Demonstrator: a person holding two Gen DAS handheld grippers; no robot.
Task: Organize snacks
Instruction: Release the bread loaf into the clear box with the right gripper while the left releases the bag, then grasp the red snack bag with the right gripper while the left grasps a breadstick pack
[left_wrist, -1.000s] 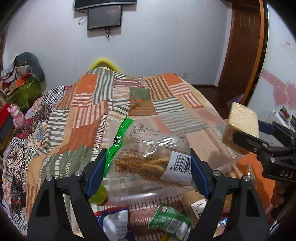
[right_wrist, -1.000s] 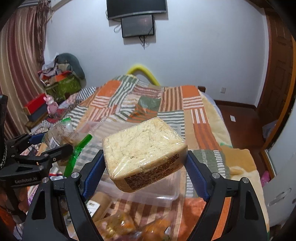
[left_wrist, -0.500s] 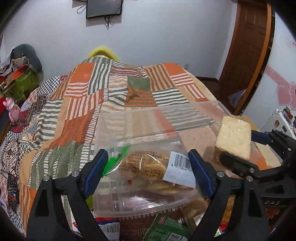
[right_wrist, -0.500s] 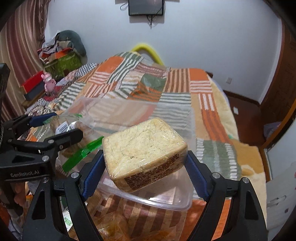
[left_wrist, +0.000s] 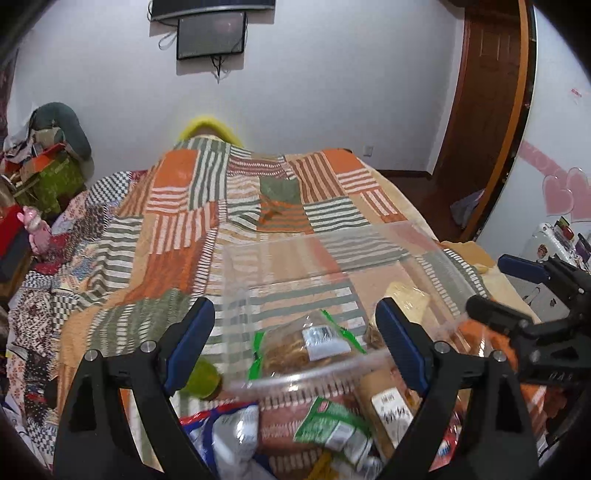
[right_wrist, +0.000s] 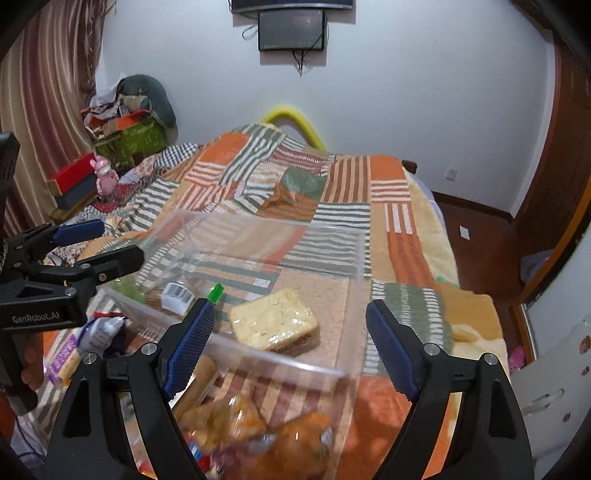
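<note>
Both my grippers, left (left_wrist: 295, 343) and right (right_wrist: 286, 341), hang wide and empty above the clear bin (right_wrist: 354, 254); cookie bag (left_wrist: 308, 343) and wrapped bread (right_wrist: 273, 323) lie inside it, sorted from the loose snacks (left_wrist: 332, 428) before its near wall.

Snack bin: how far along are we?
Done: the wrapped bread and the cookie bag lie in the clear bin. In hand: nothing; left claw and right claw are both open. Left: loose packets still lie in front of the bin.
</note>
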